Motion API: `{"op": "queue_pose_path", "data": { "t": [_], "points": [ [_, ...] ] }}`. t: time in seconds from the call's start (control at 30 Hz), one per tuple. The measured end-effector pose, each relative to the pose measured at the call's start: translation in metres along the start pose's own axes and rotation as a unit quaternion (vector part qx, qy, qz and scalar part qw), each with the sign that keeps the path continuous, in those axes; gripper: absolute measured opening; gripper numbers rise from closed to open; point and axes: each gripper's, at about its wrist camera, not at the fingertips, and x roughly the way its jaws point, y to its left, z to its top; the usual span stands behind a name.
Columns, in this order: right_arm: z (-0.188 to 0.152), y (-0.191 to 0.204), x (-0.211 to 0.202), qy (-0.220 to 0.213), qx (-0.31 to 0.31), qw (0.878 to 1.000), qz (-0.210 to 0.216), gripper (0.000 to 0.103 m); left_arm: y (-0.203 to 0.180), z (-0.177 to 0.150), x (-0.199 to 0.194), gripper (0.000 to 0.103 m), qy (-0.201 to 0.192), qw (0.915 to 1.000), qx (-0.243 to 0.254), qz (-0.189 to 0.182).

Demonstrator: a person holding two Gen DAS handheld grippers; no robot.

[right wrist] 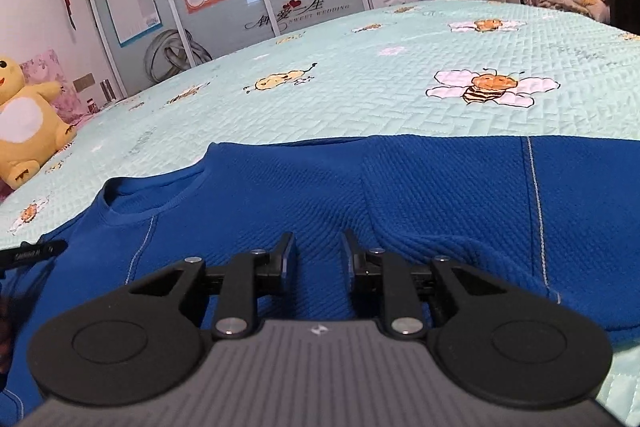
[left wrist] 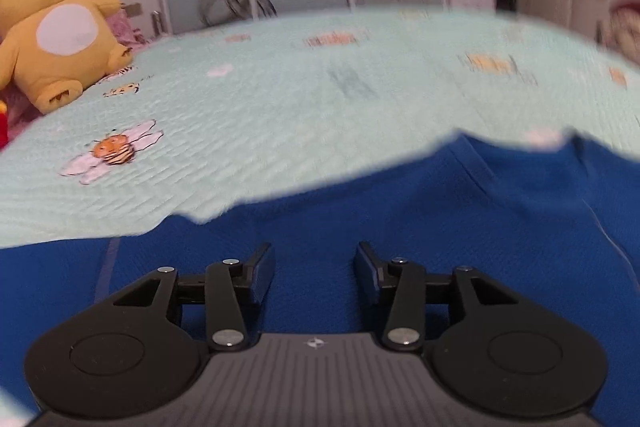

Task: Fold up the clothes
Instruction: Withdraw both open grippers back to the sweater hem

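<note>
Blue shirt [right wrist: 420, 195] lies flat on the mint bee-print bedspread [right wrist: 360, 87], collar at left. Right gripper [right wrist: 318, 251] above it, jaws narrowly parted, nothing pinched. Left gripper [left wrist: 315, 263] spread wider, empty, over the same cloth.

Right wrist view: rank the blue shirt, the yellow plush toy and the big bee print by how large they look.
1. blue shirt
2. yellow plush toy, partly cut off at the frame edge
3. bee print
The shirt lies nearest the camera, which inflates it.
</note>
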Motion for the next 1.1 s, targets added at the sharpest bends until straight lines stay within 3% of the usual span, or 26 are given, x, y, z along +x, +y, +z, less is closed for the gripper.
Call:
{"op": "queue_pose_path", "data": {
  "t": [0.13,0.2,0.23,0.27,0.3,0.33,0.37,0.4,0.43,0.5,0.53,0.57,0.6,0.67,0.7,0.77,0.87,0.93,0.97,1.0,1.03,1.07,1.1],
  "points": [
    [0.000,0.033,-0.022,0.031,-0.007,0.999,-0.041,0.028,-0.020,-0.031,-0.091,0.056,-0.005,0.9961,0.025,-0.084],
    [-0.021,0.068,-0.049,0.049,-0.007,0.997,0.063,0.031,-0.035,-0.060,-0.111,0.058,0.019,0.9946,0.048,-0.090],
    [-0.035,0.086,-0.060,0.060,-0.029,0.993,0.095,0.035,-0.038,-0.076,-0.114,0.059,0.026,0.9946,0.070,-0.071],
    [-0.050,0.102,-0.070,0.065,-0.063,0.991,0.098,0.036,-0.040,-0.091,-0.117,0.063,0.033,0.9939,0.092,-0.051],
    [-0.062,0.105,-0.077,0.064,-0.092,0.991,0.077,0.037,-0.030,-0.099,-0.122,0.070,0.029,0.9952,0.087,-0.034],
    [-0.073,0.108,-0.085,0.063,-0.119,0.989,0.056,0.046,-0.019,-0.106,-0.127,0.072,0.024,0.9963,0.081,-0.017],
    [-0.076,0.091,-0.093,0.059,-0.105,0.991,0.050,0.050,-0.003,-0.108,-0.131,0.072,0.032,0.9975,0.063,-0.004],
    [-0.073,0.064,-0.100,0.057,-0.070,0.995,0.037,0.049,0.013,-0.111,-0.135,0.072,0.041,0.9981,0.045,0.010],
    [-0.069,0.038,-0.107,0.056,-0.037,0.998,0.023,0.041,0.030,-0.113,-0.139,0.073,0.049,0.9981,0.027,0.023],
    [-0.064,-0.006,-0.121,0.049,-0.004,0.998,-0.031,0.019,0.053,-0.120,-0.148,0.069,0.066,0.9970,-0.007,0.040],
    [-0.067,0.000,-0.131,0.052,-0.011,0.998,-0.023,0.005,0.052,-0.121,-0.158,0.063,0.061,0.9974,-0.013,0.037],
    [-0.069,0.006,-0.142,0.054,-0.019,0.998,-0.014,0.007,0.051,-0.122,-0.168,0.048,0.055,0.9978,-0.018,0.034],
    [-0.072,0.011,-0.152,0.056,-0.027,0.998,-0.005,0.011,0.039,-0.122,-0.177,0.042,0.049,0.9983,-0.010,0.030],
    [-0.078,0.023,-0.172,0.060,-0.042,0.997,0.012,0.029,-0.003,-0.126,-0.197,0.043,0.026,0.9988,0.041,-0.005],
    [-0.081,0.030,-0.182,0.063,-0.050,0.997,0.021,0.034,-0.025,-0.130,-0.208,0.049,0.012,0.9968,0.075,-0.026],
    [-0.109,0.061,-0.191,0.093,-0.082,0.989,0.081,0.039,-0.057,-0.148,-0.223,0.050,0.007,0.9881,0.149,-0.041],
    [-0.136,0.063,-0.208,0.091,-0.148,0.983,0.066,0.035,-0.052,-0.185,-0.225,0.057,0.010,0.9792,0.202,0.003],
    [-0.137,0.035,-0.221,0.079,-0.149,0.985,0.034,0.038,-0.021,-0.191,-0.230,0.064,0.020,0.9864,0.162,0.012],
    [-0.134,0.017,-0.228,0.076,-0.138,0.988,0.007,0.036,-0.011,-0.189,-0.235,0.063,0.028,0.9886,0.146,0.020],
    [-0.131,-0.001,-0.235,0.073,-0.127,0.989,-0.021,0.035,-0.003,-0.187,-0.239,0.055,0.037,0.9903,0.131,0.029],
    [-0.128,-0.010,-0.245,0.069,-0.121,0.989,-0.053,0.030,-0.001,-0.185,-0.246,0.052,0.032,0.9901,0.132,0.037],
    [-0.125,-0.010,-0.255,0.063,-0.122,0.988,-0.064,0.031,0.000,-0.184,-0.254,0.051,0.025,0.9897,0.133,0.045],
    [-0.124,-0.009,-0.265,0.057,-0.124,0.988,-0.073,0.031,-0.004,-0.182,-0.262,0.051,0.015,0.9916,0.125,0.026]
  ]
}}
